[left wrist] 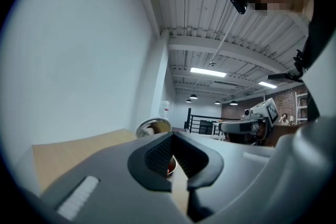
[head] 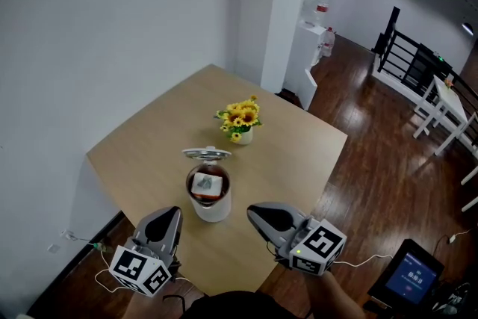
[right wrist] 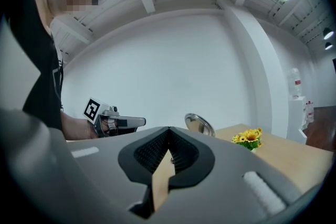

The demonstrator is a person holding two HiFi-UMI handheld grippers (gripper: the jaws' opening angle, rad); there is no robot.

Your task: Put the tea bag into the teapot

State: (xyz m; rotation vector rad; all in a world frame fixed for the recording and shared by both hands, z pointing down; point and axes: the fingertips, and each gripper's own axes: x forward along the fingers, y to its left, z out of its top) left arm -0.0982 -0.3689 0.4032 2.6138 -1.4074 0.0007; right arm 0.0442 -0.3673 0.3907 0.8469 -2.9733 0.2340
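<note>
From the head view, the white teapot (head: pixel 210 204) stands upright on the wooden table (head: pixel 299 153). Its metal lid (head: pixel 207 154) is tipped back, and one pale square tea bag (head: pixel 207 184) lies inside on the dark tea. I count one teapot, one tea bag and one pot of yellow flowers (head: pixel 240 120) behind it. My left gripper (head: pixel 166 220) and right gripper (head: pixel 263 214) hang near the pot on either side, touching nothing.

In my left gripper view, my jaws meet at the tips with nothing between them. Just past them the open lid (left wrist: pixel 154 127) shows, and a sliver of the teapot's dark tea (left wrist: pixel 171 166) shows through the gap under the tips.

In my right gripper view, my jaws are likewise closed tip to tip and empty, with only bare table (right wrist: pixel 294 152) below. Beyond them I see the lid (right wrist: pixel 198 124), the flowers (right wrist: pixel 249 137) and my left gripper (right wrist: pixel 121 122).
</note>
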